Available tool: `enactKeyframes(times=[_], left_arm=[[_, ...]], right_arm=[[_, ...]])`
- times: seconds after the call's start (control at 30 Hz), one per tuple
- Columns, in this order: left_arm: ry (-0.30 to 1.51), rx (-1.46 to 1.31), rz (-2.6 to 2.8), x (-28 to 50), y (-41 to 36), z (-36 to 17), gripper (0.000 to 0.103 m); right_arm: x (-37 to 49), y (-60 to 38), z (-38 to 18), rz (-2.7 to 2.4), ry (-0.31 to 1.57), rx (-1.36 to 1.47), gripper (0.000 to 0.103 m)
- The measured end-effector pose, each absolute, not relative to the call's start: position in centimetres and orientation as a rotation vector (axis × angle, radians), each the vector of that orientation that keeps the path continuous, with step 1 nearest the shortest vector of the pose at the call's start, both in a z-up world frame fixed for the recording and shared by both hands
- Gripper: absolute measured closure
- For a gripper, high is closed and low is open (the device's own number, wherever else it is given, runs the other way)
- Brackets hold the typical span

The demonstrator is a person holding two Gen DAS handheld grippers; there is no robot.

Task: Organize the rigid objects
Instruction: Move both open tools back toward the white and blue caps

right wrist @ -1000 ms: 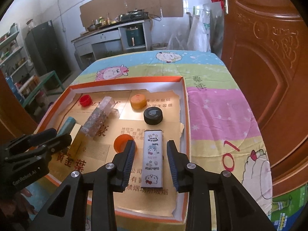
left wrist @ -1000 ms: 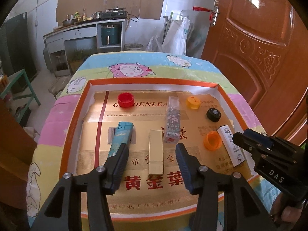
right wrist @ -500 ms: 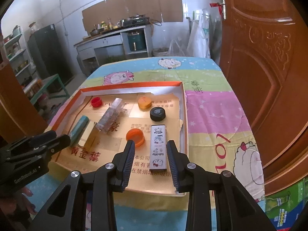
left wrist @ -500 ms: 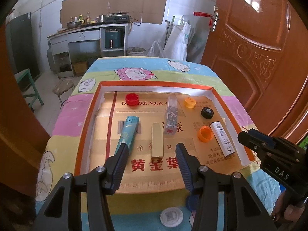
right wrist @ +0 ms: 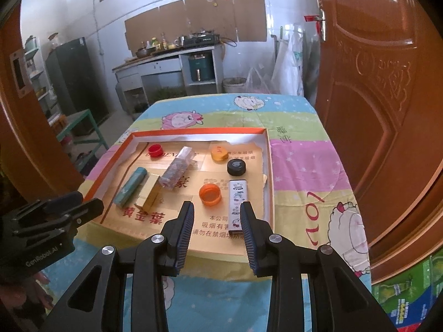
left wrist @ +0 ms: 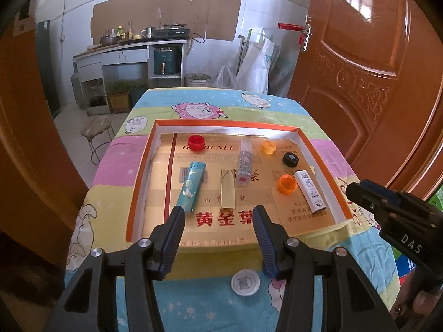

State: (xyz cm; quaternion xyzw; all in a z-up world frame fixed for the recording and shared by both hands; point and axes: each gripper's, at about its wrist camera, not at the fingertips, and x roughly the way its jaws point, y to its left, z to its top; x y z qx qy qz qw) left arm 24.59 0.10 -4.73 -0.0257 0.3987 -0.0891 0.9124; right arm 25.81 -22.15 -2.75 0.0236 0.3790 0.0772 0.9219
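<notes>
Both grippers drawn back from orange-rimmed tray (left wrist: 310, 149), left gripper (left wrist: 218, 215) wide apart and empty, right gripper (right wrist: 217, 213) narrower, empty, white patterned box (right wrist: 237, 197) inside tray's right side

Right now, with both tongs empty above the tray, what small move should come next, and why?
Probably lower the right tongs toward the white cartoon-printed box. It lies flat in the orange-rimmed tray, lined up lengthwise between those open fingers, apart from the orange cap beside it, so it looks like the easiest pick.
</notes>
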Motion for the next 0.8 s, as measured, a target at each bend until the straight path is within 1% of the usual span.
enactKeyframes(times=[0.8], left_arm=[[0.777,-0.034,-0.167,18.2,1.3,-2.5,0.052]], right_arm=[[19.1,-20.0,-0.2,0.18,0.737,0.007,0.067]])
